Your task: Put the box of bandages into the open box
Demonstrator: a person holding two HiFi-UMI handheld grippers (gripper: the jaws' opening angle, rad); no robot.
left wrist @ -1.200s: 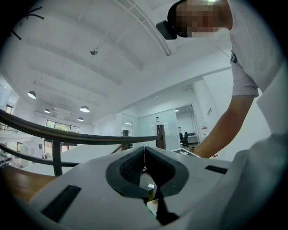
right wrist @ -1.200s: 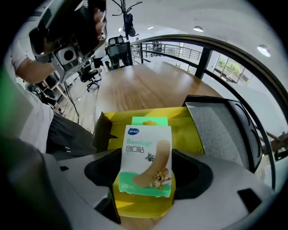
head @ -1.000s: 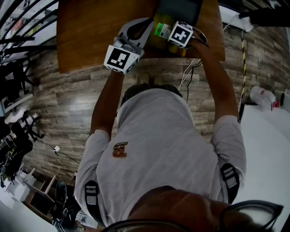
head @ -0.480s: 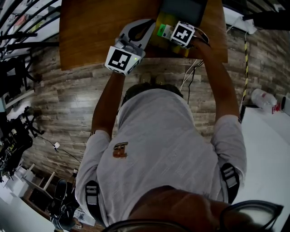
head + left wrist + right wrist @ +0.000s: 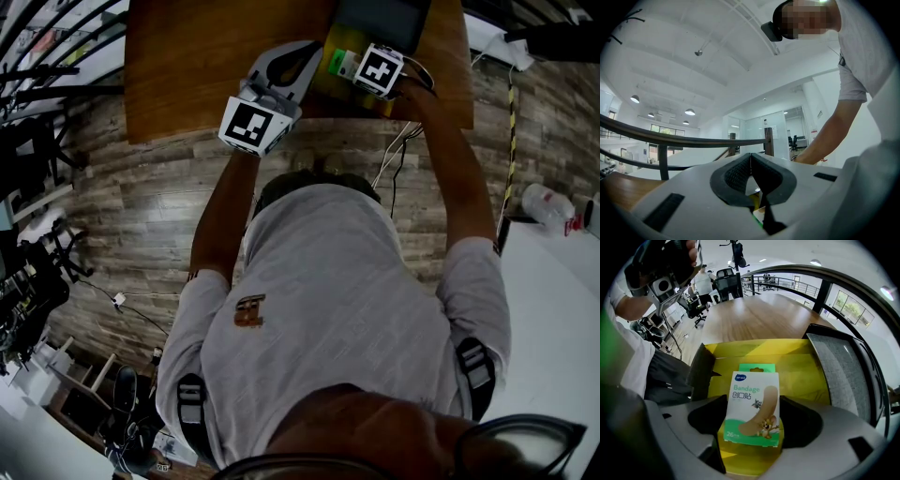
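The box of bandages [image 5: 752, 411], white and green with a cartoon plaster print, stands upright between the jaws of my right gripper [image 5: 752, 425], which is shut on it. It hangs just over the open yellow box [image 5: 801, 369], whose dark flap [image 5: 701, 366] folds out on the left. In the head view the right gripper [image 5: 352, 64] holds the green box of bandages [image 5: 335, 64] over the yellow box [image 5: 367, 101] at the table's near edge. My left gripper [image 5: 302, 58] is beside it on the left, tilted up towards the ceiling, pads [image 5: 740, 173] together at the tip with nothing held.
The wooden table [image 5: 187, 66] stretches far to the left. A grey padded lid [image 5: 839, 376] stands open right of the yellow box. Cables [image 5: 394, 150] hang off the table's edge to the plank floor. A bottle [image 5: 544, 199] lies on a white surface, far right.
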